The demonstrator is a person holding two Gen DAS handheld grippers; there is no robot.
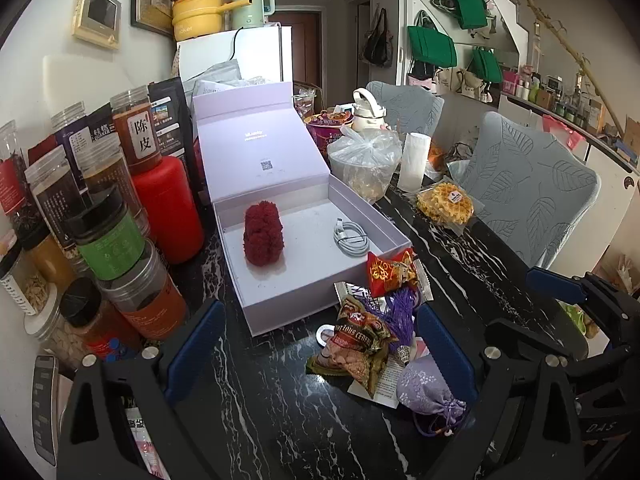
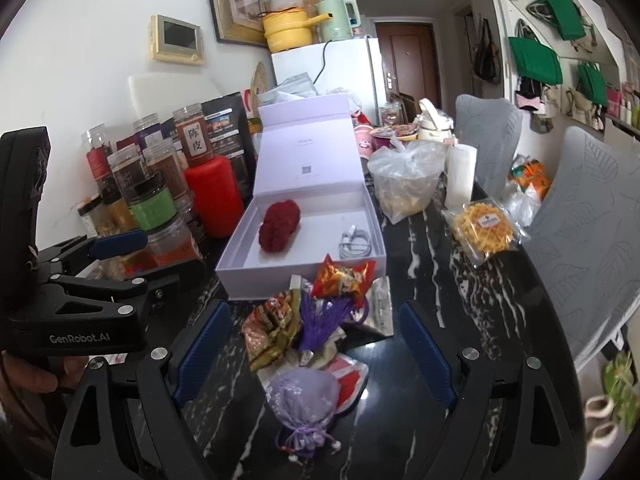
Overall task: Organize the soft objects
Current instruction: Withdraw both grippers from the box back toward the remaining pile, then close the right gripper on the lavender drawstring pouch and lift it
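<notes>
The left gripper [image 1: 316, 356] hovers low over the table, jaws spread wide with nothing between them; the right gripper [image 2: 316, 354] does likewise — blue pads [image 2: 426, 356] far apart; in the right view a hand [image 2: 30, 376] grips the left tool's handle.

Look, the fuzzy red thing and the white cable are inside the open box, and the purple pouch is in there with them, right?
Not quite. The purple pouch is not in the box; it lies on the black table in front of it, between the open fingers of the right gripper. The right wrist view shows this. The fuzzy red thing and the white cable are indeed inside the open box.
</notes>
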